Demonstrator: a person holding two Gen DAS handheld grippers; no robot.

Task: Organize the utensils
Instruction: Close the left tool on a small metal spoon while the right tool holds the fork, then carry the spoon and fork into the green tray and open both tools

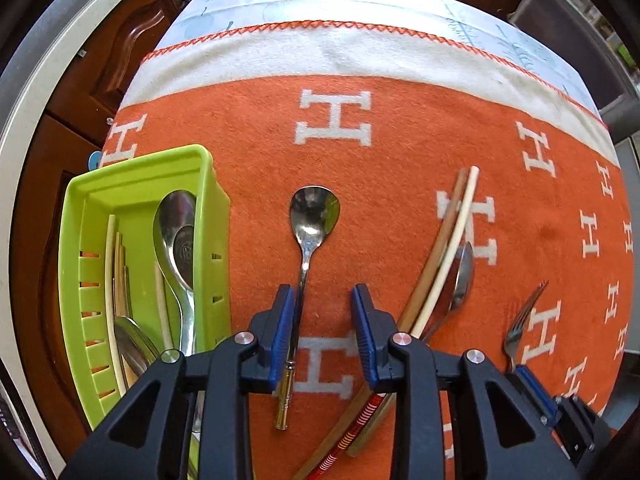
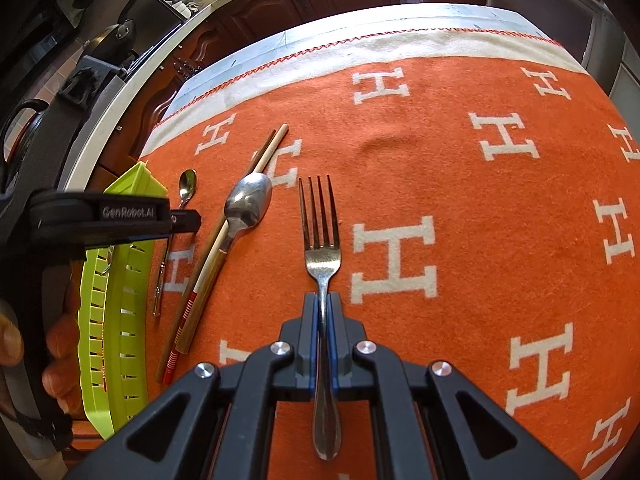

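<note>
On cloth (image 2: 460, 168): R gripper (image 2: 323, 304) pinches fork (image 2: 322, 240) (tines fwd)

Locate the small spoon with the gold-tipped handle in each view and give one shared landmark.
Left wrist: small spoon centre, handle beside the left gripper's left pad.
Right wrist: small spoon at left, behind the left gripper.
Shared landmark: green basket, left of it in both.

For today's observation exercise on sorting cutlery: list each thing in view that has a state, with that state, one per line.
Fork: clamped by its handle in the shut right hand-held gripper.
Small spoon: flat on the blanket, handle between the open left hand-held gripper's fingers.
Big spoon: on the blanket, resting on the chopsticks.
Tray: holds spoons and chopsticks.
</note>
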